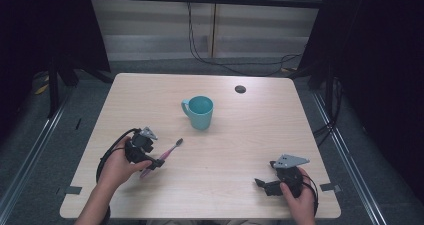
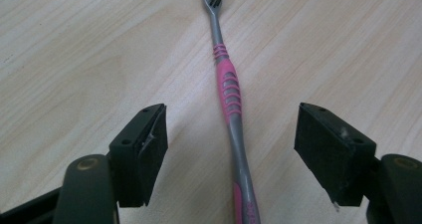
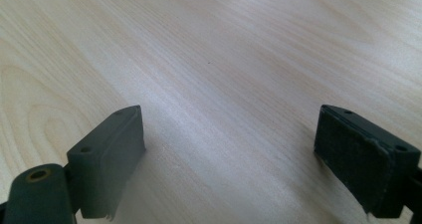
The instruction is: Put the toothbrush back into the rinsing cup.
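So my left gripper [image 1: 156, 163] sits at lower left of the high view, straddling the toothbrush [image 1: 165, 156], which lies flat on the table [image 1: 240, 135] pointing diagonally up toward the mug [image 1: 199, 112] near center frame. In the left gripper view the toothbrush [image 2: 232, 99] runs straight up the middle, bristle head at the top edge, pink and grey handle passing between the jaws. Both pads [image 2: 149, 149] stand well clear of it, so the jaws are wide with nothing pinched. My right gripper [image 1: 262, 183] is at lower right of the high view, well apart from everything. In the right gripper view its jaws are spread wide over bare wood [image 3: 224, 59], holding nothing.
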Tool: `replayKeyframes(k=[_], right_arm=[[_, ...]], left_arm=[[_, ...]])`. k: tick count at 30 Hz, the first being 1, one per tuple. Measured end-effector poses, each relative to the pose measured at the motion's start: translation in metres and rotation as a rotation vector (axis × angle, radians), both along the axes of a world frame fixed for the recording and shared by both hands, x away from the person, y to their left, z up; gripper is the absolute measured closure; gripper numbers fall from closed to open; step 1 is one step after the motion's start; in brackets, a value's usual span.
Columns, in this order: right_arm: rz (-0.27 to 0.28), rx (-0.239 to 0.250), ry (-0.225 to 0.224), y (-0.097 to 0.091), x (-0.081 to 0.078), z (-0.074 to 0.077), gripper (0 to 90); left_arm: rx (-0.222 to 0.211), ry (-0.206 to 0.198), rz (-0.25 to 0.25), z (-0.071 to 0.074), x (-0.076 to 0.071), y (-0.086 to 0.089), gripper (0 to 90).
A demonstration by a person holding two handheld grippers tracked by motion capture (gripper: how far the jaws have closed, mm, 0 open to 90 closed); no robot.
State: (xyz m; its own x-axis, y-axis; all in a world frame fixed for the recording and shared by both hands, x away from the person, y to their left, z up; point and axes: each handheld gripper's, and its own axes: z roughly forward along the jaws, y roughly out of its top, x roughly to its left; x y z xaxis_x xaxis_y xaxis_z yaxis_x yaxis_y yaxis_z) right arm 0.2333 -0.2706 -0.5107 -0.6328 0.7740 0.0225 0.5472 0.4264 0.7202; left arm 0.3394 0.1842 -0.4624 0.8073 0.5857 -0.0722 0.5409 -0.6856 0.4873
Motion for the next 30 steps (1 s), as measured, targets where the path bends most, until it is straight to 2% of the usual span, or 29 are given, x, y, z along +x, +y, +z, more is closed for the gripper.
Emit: replayKeyframes(k=[3, 5, 7, 10, 15, 30], right_arm=[[-0.001, 0.0, 0.002, 0.0, 0.0, 0.0, 11.8], [-0.001, 0.001, 0.002, 0.0, 0.0, 0.0, 11.8], [-0.001, 0.0, 0.002, 0.0, 0.0, 0.0, 11.8], [-0.001, 0.001, 0.002, 0.0, 0.0, 0.0, 11.8], [-0.001, 0.0, 0.002, 0.0, 0.0, 0.0, 11.8], [-0.001, 0.001, 0.002, 0.0, 0.0, 0.0, 11.8]], left_arm=[[-0.002, 0.01, 0.005, -0.001, 0.001, -0.001, 28.8], [0.012, 0.013, -0.006, -0.001, 0.002, -0.002, 28.8], [0.0, 0.027, 0.003, -0.003, 0.004, -0.003, 28.7], [0.016, 0.037, 0.003, -0.004, 0.007, -0.005, 28.6], [0.026, 0.035, 0.009, 0.0, 0.01, -0.007, 28.9], [0.079, 0.068, -0.004, 0.005, 0.02, -0.022, 38.8]])
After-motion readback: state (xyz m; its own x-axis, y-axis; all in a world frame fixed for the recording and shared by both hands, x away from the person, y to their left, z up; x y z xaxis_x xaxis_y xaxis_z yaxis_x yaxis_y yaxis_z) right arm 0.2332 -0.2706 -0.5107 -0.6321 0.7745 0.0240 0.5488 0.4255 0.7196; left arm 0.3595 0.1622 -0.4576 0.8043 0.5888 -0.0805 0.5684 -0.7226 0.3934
